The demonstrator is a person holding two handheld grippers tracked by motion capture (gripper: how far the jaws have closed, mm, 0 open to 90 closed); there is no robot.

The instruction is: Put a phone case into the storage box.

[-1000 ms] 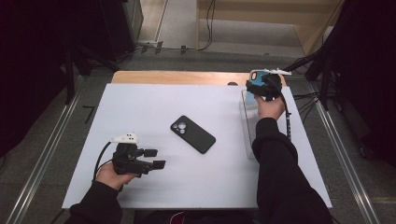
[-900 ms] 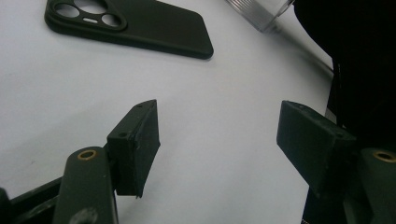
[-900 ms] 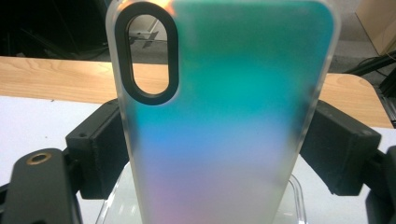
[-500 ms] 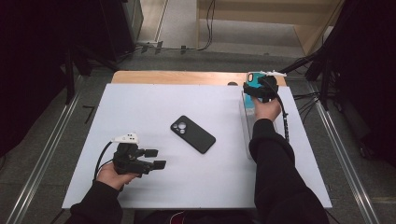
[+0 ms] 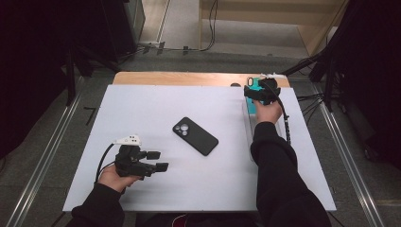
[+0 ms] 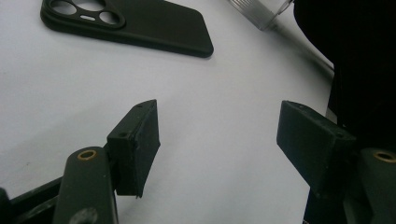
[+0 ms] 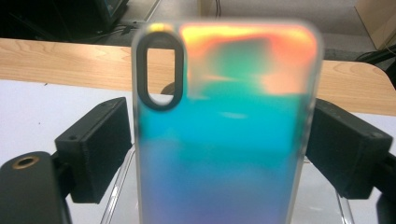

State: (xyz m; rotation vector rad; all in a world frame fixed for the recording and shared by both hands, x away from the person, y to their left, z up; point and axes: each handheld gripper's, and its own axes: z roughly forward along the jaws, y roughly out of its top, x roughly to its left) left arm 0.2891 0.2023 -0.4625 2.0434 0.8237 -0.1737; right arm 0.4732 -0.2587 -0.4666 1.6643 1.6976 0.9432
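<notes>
A phone case (image 7: pixel 224 116) with a teal, orange and purple sheen stands upright between the jaws of my right gripper (image 7: pixel 219 144). Those jaws have just been opening, and the pads sit close beside the case's edges without clearly pressing on it. In the high view the right gripper (image 5: pixel 257 92) is at the table's far right, over a clear plastic holder (image 5: pixel 248 124). A black phone (image 5: pixel 195 136) lies camera side up in the middle of the white table (image 5: pixel 142 104). My left gripper (image 5: pixel 158 161) rests near the front left, open and empty, and its pads (image 6: pixel 135 140) point toward the phone (image 6: pixel 140 23).
A wooden strip (image 5: pixel 179 78) runs along the table's far edge. The right gripper's cable (image 5: pixel 286 123) trails down the table's right side. The end of the clear holder (image 6: pixel 261 9) and a dark sleeve (image 6: pixel 364 70) lie ahead of the left gripper.
The right gripper has shifted slightly left and nearer with the shiny case, and its jaws have spread. The left gripper and the black phone have stayed put.
</notes>
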